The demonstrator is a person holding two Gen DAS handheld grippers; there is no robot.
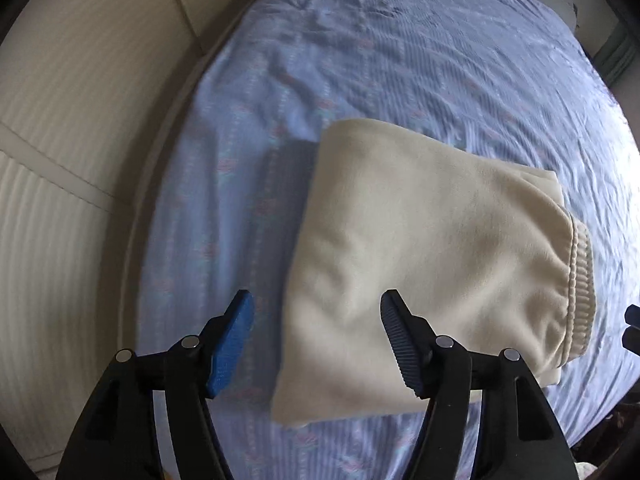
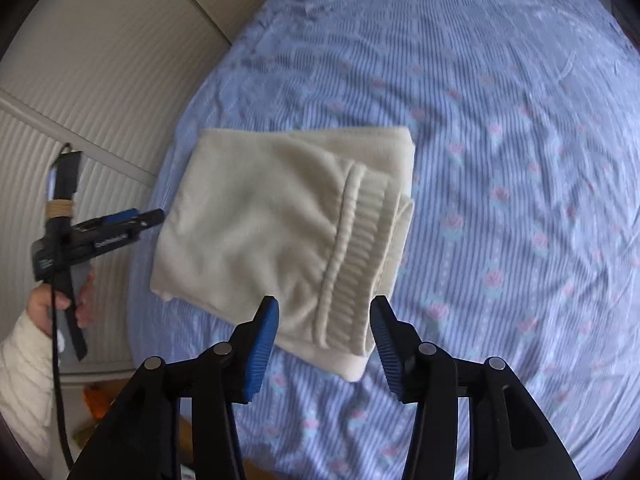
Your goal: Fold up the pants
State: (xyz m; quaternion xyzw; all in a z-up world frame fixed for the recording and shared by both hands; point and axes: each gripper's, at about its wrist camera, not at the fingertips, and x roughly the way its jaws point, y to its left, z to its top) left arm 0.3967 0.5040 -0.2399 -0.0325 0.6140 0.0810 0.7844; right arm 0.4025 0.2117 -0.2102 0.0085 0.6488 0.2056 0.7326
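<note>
The cream pants lie folded into a compact bundle on the blue flowered bed sheet. Their ribbed band runs along the bundle's right side. My left gripper hovers open over the bundle's near left corner, one fingertip past the cloth's left edge and one above it. My right gripper is open above the near right corner, with the ribbed band showing between its fingers. Neither grips the cloth. In the right wrist view the left gripper appears at the bundle's left edge, held by a hand.
Cream ribbed panels stand close along the bed's left side. The sheet stretches wrinkled beyond and to the right of the pants. A white sleeve shows at the lower left. The right gripper's tip peeks in at the left view's right edge.
</note>
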